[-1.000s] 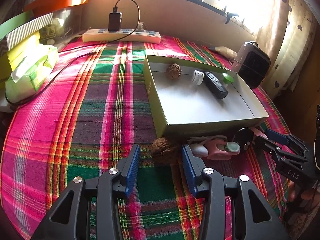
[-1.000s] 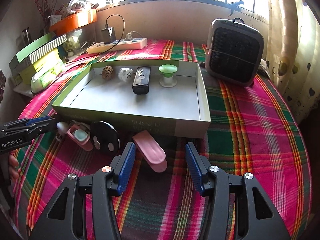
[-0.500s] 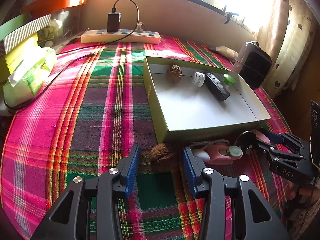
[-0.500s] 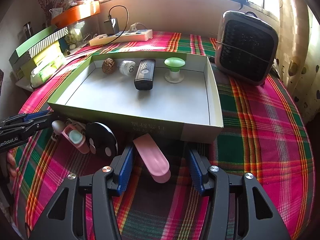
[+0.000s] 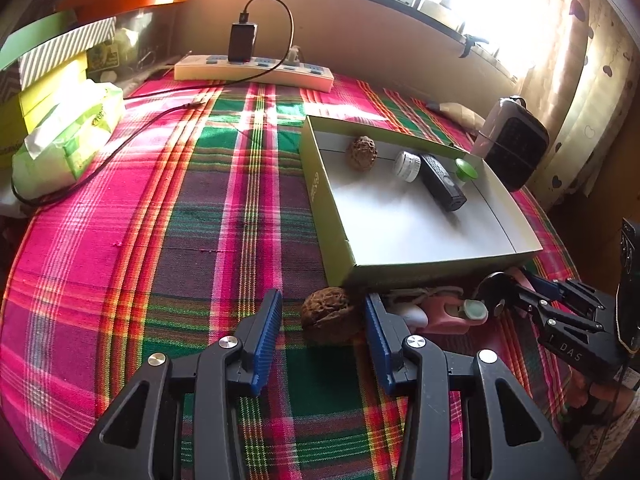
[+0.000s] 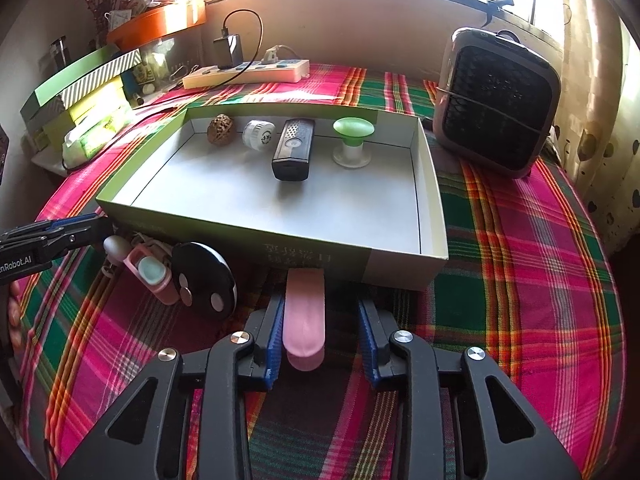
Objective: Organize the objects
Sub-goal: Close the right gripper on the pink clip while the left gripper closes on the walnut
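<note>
A: Rt claw (image 6: 322, 336)?
B: Jaws have just been closing, pink clip (image 6: 304, 316) betw. them. Left pad touches the clip's side; right pad stands off w/ a gap. Not clamped yet, so still open.

A: Clip position, axis?
B: Lies on the plaid cloth (image 6: 520, 280), just in front of the tray (image 6: 432, 200). Long axis runs straight away from the claw; rounded end near, far end at the tray's front wall. Whether it touches the wall, can't tell.

A: Lt claw (image 5: 322, 328)?
B: Open wide. Walnut (image 5: 326, 314) on the cloth betw. the pads, nearer the right one, neither pressing.

A: Obstructions nearby?
B: Left of the clip: black disc (image 6: 206, 278), tilted, w/ silver dots. Beside it a pink case (image 6: 154, 276) w/ pale green cap and a white knob. All crowd the tray's front wall, betw. the two claws.

A: Inside the tray?
B: Row along the far wall, left to right: 2nd walnut (image 6: 220, 130), white cap (image 6: 259, 135), black remote (image 6: 294, 154) w/ long axis pointing near-to-far, green-top stand (image 6: 353, 140) upright. Rest of the tray floor bare.

A: Beyond?
B: Heater (image 6: 498, 104) right of the tray, apart from it. Power strip (image 6: 248, 72) w/ charger plugged at the back wall. Tissue pack (image 5: 68, 140) and stacked boxes far left.
</note>
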{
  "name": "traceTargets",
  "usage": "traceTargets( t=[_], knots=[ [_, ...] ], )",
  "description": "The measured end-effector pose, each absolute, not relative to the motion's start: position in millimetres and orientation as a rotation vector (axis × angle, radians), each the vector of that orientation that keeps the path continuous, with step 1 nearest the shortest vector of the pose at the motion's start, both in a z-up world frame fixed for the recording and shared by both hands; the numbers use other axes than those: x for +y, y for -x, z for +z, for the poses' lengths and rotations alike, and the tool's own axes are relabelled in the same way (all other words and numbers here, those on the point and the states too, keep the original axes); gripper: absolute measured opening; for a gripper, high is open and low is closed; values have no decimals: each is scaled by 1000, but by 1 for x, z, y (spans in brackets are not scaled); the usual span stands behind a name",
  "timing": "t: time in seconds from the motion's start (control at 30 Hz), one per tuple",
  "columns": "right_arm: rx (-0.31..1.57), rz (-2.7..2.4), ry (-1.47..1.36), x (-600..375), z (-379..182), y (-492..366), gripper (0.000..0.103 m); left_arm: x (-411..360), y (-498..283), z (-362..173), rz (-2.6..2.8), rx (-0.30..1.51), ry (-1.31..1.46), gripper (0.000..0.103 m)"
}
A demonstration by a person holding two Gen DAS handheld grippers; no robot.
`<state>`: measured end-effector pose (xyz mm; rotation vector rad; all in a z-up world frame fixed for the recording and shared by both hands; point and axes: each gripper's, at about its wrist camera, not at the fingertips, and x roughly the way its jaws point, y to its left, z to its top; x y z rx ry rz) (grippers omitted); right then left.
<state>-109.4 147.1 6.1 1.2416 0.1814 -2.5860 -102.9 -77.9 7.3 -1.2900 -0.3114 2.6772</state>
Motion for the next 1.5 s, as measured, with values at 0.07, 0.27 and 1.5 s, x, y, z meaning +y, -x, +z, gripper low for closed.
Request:
traceTargets(
  t=[0.07, 0.27, 1.5],
  knots=[
    [182, -2584, -1241, 147, 6, 110, 27, -79, 103, 7, 2677, -310, 1292, 40],
    [186, -2578, -1238, 146, 6, 110, 23, -75, 107, 6, 2676, -250, 1305, 40],
    [188, -2586, -1232, 146, 7, 110, 19, -76, 104, 7, 2701, -249, 1313, 29]
  ],
)
